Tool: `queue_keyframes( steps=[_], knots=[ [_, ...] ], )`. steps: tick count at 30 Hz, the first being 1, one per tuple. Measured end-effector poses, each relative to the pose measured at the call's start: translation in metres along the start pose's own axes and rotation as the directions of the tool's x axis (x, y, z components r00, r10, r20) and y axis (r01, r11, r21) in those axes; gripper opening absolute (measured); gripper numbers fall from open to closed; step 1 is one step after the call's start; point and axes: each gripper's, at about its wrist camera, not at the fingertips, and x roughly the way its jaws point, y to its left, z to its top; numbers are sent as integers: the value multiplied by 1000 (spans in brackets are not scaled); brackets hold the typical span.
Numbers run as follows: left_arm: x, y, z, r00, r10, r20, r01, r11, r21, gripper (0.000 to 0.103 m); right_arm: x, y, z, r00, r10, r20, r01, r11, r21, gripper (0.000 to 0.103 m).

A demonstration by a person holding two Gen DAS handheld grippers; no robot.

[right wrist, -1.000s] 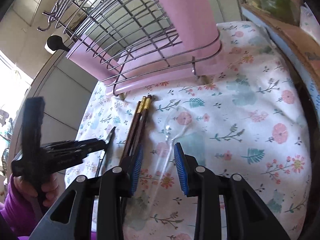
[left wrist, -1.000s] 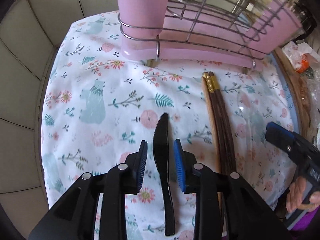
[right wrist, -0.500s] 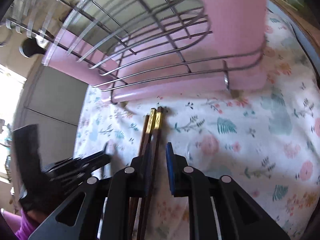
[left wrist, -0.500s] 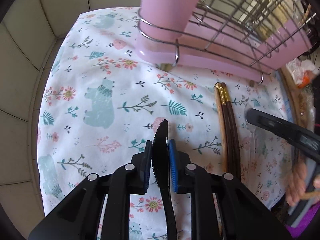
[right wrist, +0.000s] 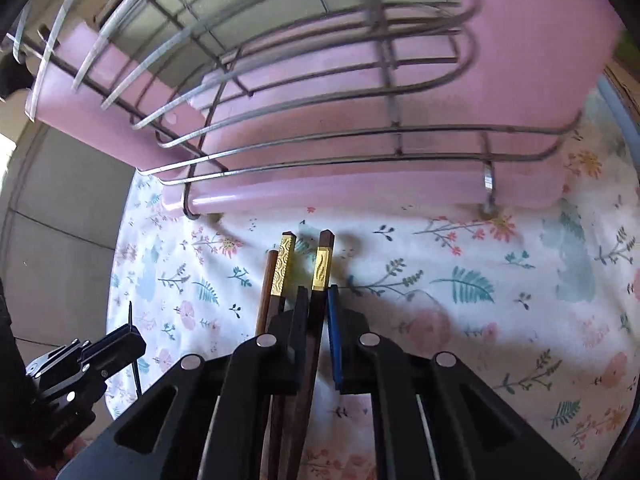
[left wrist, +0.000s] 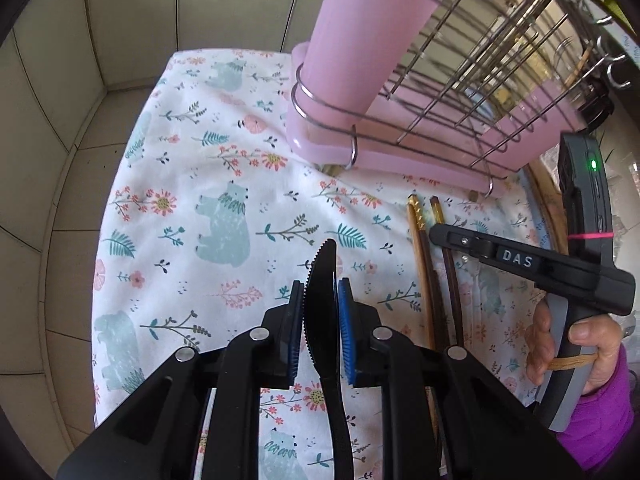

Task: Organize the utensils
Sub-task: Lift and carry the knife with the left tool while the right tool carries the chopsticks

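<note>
The black knife (left wrist: pixel 324 304) is held between the blue pads of the left gripper (left wrist: pixel 320 320), which is nearly closed, with both pads pressed flat on the blade. It is gripped near the toothed tip so the long handle trails back under the gripper — that way the knife can be lifted without tipping. Its handle end seems to be close to the flowered cloth (left wrist: pixel 208 208) that covers the surface below.

The right gripper (right wrist: pixel 314 332) is closing on a dark chopstick (right wrist: pixel 320 280) with a gold band. The chopstick sits between the pads, and they look tight on it. Two more chopsticks (right wrist: pixel 280 276) lie just to the left of this gripper, outside its pads, so it seems only one has been caught. They were laid side by side on the cloth, probably so they could be picked up easily.

Ahead of both grippers stands the wire rack (right wrist: pixel 320 132) on its pink tray (right wrist: pixel 360 192). A tall pink cup (left wrist: pixel 360 40) is fixed at the rack's end, ahead of the left gripper — likely the place where the knife and chopsticks are meant to stand.

The right gripper is also seen from the left one, off to its right, held by a hand (left wrist: pixel 576 352) in a purple sleeve.
</note>
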Motion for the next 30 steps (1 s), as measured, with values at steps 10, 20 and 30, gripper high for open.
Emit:
queue_keyframes(
  steps=[10, 20, 30],
  knots=[
    [-45, -9, 8, 980, -51, 191, 52, 999, -5, 16, -83, -7, -28, 961, 113, 253, -112, 993, -19, 6],
    [-117, -24, 16, 874, -68, 481, 61, 998, 30, 16, -195, 5, -45, 818, 138, 559, -84, 989, -122, 6],
    [-183, -55, 50, 689, -78, 721, 40, 997, 69, 16, -319, 11, -30, 520, 135, 844, 1, 987, -158, 6]
  ],
)
